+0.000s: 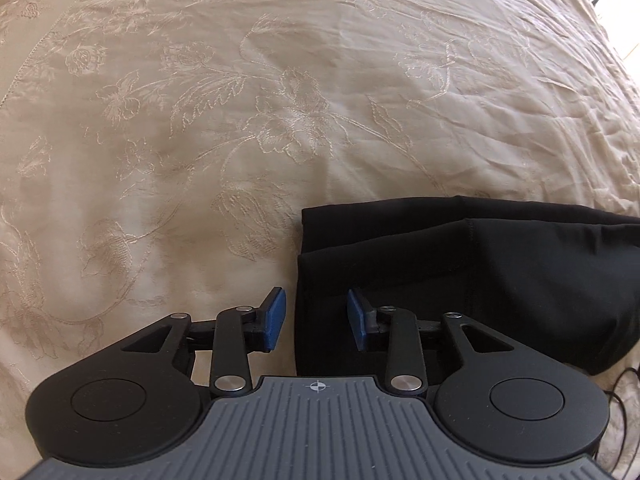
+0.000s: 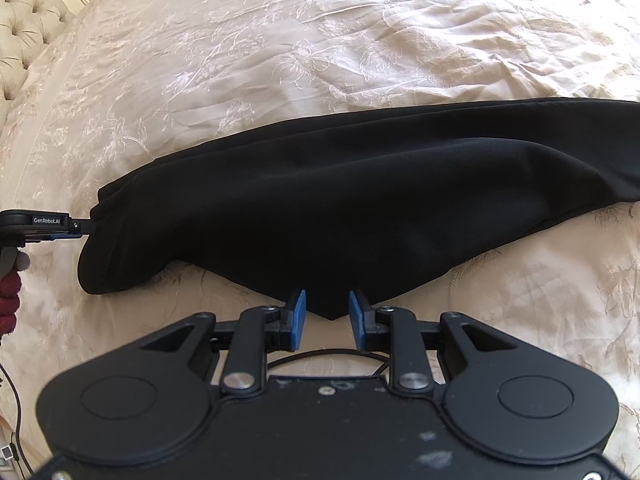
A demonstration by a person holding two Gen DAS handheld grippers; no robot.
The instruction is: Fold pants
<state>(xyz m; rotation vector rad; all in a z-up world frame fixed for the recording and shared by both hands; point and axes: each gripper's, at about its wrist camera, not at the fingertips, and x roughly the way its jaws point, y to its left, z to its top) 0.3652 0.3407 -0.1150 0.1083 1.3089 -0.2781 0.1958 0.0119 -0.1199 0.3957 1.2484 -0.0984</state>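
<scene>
Black pants [image 2: 340,200] lie folded lengthwise across a cream embroidered bedspread [image 2: 320,40]. A pointed corner of the pants reaches down between the blue pads of my right gripper [image 2: 328,320]. That gripper is open and its pads stand clear of the cloth. In the left wrist view the pants [image 1: 480,280] fill the lower right. My left gripper [image 1: 317,320] is open and straddles their left edge, with one pad over the cloth and one over the bedspread [image 1: 200,120]. The right wrist view shows the left gripper [image 2: 86,227] side-on at the pants' left end.
A tufted headboard [image 2: 24,32] stands at the far left of the bed. A hand in a dark red sleeve [image 2: 8,300] holds the left gripper. Thin black cables lie near the bed's front edge [image 2: 328,354] and at the lower right [image 1: 624,400].
</scene>
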